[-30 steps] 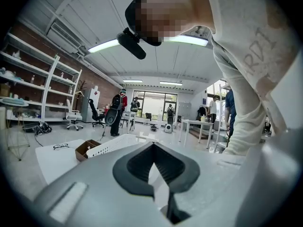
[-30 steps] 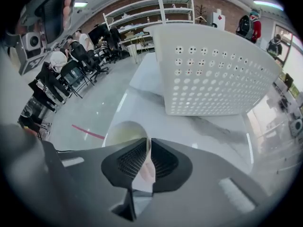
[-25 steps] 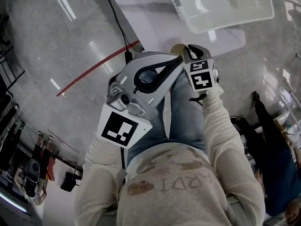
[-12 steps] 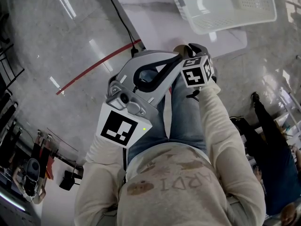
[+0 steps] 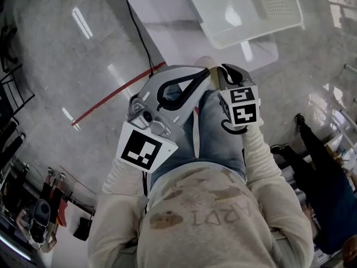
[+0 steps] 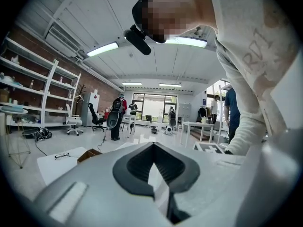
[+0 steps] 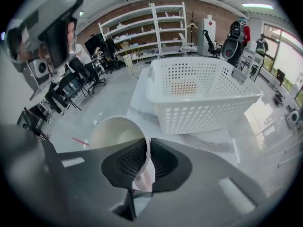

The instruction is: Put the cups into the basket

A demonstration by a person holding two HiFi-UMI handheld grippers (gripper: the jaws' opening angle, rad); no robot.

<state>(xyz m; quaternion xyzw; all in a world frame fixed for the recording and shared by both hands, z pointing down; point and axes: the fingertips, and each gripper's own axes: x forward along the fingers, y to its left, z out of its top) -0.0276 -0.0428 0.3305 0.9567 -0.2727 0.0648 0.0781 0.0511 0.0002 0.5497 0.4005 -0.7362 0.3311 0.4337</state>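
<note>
A white perforated basket [image 5: 245, 13] [image 7: 203, 93] stands on a white table [image 5: 167, 35] ahead of me. My right gripper [image 5: 216, 72] [image 7: 147, 157] is shut on the wall of a cream paper cup [image 7: 116, 134], which is held short of the basket, its mouth tilted toward the camera. Only the cup's rim [image 5: 204, 62] peeks out in the head view. My left gripper [image 5: 201, 76] [image 6: 152, 145] is held close beside the right one, over my jeans. It points up into the room with its jaws closed at the tips and nothing between them.
A red line [image 5: 117, 91] and a black cable [image 5: 139, 32] run across the grey floor left of the table. Another person [image 5: 318, 172] stands at the right. Shelves and office chairs [image 7: 71, 91] fill the room's far side.
The head view has tilted, so the basket now shows lower and further left. My right gripper has turned and dropped a little, still holding the cup. The left gripper has barely moved.
</note>
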